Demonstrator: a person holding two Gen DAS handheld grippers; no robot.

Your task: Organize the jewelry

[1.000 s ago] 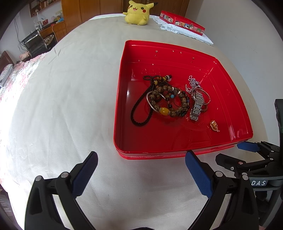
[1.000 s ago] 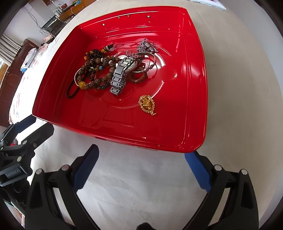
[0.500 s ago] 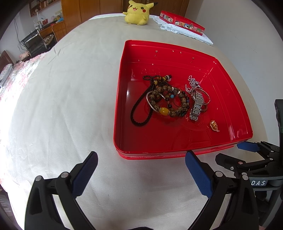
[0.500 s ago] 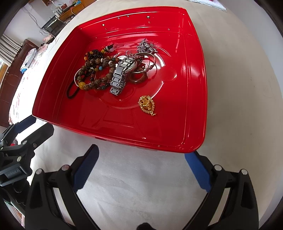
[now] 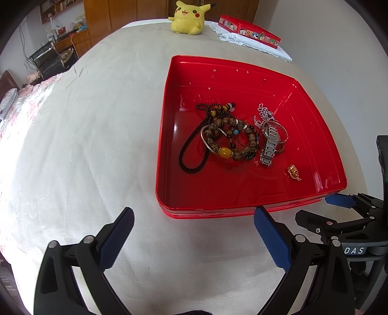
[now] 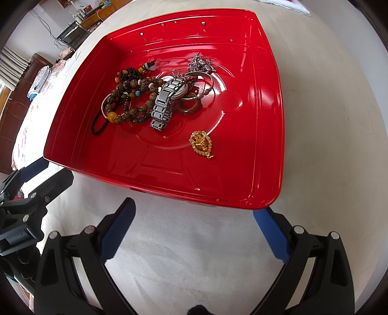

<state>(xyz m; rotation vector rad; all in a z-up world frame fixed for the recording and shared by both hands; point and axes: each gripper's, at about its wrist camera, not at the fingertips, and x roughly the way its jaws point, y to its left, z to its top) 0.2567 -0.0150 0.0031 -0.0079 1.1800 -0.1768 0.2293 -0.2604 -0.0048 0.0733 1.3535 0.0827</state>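
My left gripper hangs spread and empty over the white cloth, near the red tray. In the tray I see beads, a watch, then a gold brooch. My right gripper is spread too.

Yellow plush toy, decorated red box

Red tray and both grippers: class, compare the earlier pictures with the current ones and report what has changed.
Nothing visibly changed. The left gripper and right gripper hover short of the red tray with jaws wide open and empty, as before. The bead bracelets, silver watch and gold brooch lie where they lay.
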